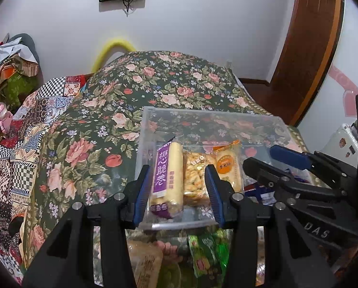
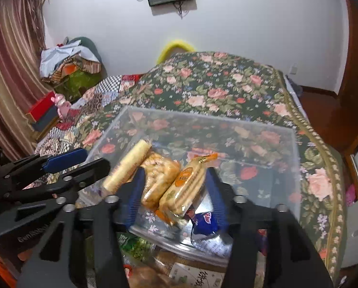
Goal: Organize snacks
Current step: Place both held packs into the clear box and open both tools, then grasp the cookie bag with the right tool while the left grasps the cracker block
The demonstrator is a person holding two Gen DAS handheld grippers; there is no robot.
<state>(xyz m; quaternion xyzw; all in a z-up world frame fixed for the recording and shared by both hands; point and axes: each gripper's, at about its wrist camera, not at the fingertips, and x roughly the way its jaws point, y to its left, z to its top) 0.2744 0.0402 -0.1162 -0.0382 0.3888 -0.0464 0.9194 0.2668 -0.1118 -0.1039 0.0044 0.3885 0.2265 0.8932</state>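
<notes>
A clear plastic box (image 1: pixel 212 120) stands on the floral cloth and shows in the right wrist view (image 2: pixel 296 158) too. Inside at its left lie a purple and cream roll pack (image 1: pixel 165 177), a yellow crispy snack pack (image 1: pixel 194 182) and an orange-labelled biscuit pack (image 1: pixel 228 168). The same three show in the right wrist view: the roll (image 2: pixel 128 165), the crispy pack (image 2: pixel 158 180) and the biscuit pack (image 2: pixel 186 187). My left gripper (image 1: pixel 177 192) is open just above the box's near edge. My right gripper (image 2: pixel 174 196) is open over the box beside the biscuit pack.
Loose snack packs lie in front of the box: a green one (image 1: pixel 206 256), a beige one (image 1: pixel 145 264) and a blue one (image 2: pixel 204 220). The floral cloth (image 1: pixel 155 84) covers the raised surface. Piled cloth (image 1: pixel 13 67) lies at the far left.
</notes>
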